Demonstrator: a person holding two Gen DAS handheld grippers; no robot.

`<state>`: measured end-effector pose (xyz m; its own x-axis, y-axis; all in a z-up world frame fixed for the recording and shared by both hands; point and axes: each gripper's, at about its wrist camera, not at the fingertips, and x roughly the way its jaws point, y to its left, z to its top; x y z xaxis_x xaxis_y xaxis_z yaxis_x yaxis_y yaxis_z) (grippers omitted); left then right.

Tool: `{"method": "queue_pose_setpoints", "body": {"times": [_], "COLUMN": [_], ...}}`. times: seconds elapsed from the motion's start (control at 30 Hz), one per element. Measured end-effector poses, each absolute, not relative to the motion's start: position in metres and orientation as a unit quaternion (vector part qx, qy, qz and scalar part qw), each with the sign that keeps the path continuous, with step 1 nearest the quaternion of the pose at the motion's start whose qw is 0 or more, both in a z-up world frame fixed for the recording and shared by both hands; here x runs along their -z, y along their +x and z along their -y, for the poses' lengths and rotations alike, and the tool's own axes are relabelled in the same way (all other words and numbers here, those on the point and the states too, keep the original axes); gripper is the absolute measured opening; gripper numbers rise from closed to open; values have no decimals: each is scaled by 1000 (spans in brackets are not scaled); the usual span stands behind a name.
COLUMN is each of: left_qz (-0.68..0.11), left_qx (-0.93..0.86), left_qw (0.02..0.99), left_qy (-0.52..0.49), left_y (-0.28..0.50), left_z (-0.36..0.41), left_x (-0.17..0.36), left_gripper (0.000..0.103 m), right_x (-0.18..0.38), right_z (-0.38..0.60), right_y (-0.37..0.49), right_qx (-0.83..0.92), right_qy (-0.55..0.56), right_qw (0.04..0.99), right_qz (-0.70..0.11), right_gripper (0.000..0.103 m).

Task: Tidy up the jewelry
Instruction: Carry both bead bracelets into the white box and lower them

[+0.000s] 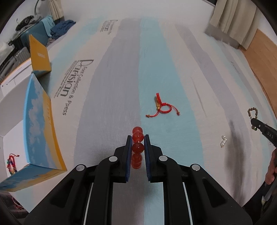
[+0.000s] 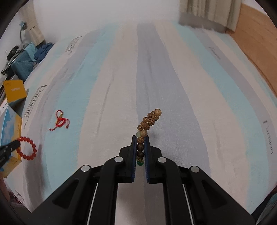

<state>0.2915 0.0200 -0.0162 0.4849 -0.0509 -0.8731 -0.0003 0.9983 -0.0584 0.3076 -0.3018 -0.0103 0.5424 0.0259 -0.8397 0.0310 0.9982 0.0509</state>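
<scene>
Jewelry pieces are split between the two grippers and the bed. Left gripper (image 1: 138, 139) pinches a red round-bead bracelet (image 1: 137, 138) between its blue-padded jaws, lifted off the fabric; the right wrist view shows its loop hanging from the fingertips. Right gripper (image 2: 139, 139) pinches a brown wooden-bead bracelet with a pale green bead (image 2: 148, 121), its free end sticking up past the jaws.

Ahead of the left gripper a red braided cord bracelet with a gold charm (image 1: 161, 105) lies flat on the sheet, apart from both tools. A small pair of silver, pearl-like pieces (image 1: 223, 141) rests near the right gripper's side. To the left stands a blue-and-yellow cardboard box with a cloud print (image 1: 39, 131), open, with a multicoloured bracelet (image 1: 11, 163) inside it. A smaller yellow box (image 1: 39, 55) stands beyond.

Everything sits on a striped bedsheet in pale blue, grey and white (image 2: 173, 86) printed with lettering. Beige curtains (image 2: 207, 12) and a wooden floor (image 2: 256, 43) lie beyond, and a teal suitcase (image 2: 23, 66) to the left.
</scene>
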Motion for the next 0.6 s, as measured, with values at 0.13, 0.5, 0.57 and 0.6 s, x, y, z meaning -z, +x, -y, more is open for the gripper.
{"method": "queue_pose_setpoints", "body": {"times": [0.13, 0.5, 0.57, 0.6], "left_qz": [-496, -465, -459, -458], "left_qx": [15, -3, -9, -12], "left_qw": [868, 885, 888, 888], "left_qy": [-27, -30, -33, -34], "left_y": [286, 268, 263, 262], "left_z": [-22, -53, -62, -67], "left_x": [-3, -56, -65, -68], "left_gripper": [13, 13, 13, 13], "right_x": [-4, -38, -44, -46], "right_z": [286, 223, 208, 201], "right_y": [303, 293, 292, 291], "right_qx": [-10, -46, -55, -59], "right_qy": [23, 7, 2, 0], "right_qw": [882, 891, 892, 892], "right_qz": [-470, -452, -449, -449], "right_gripper": [7, 7, 7, 7]}}
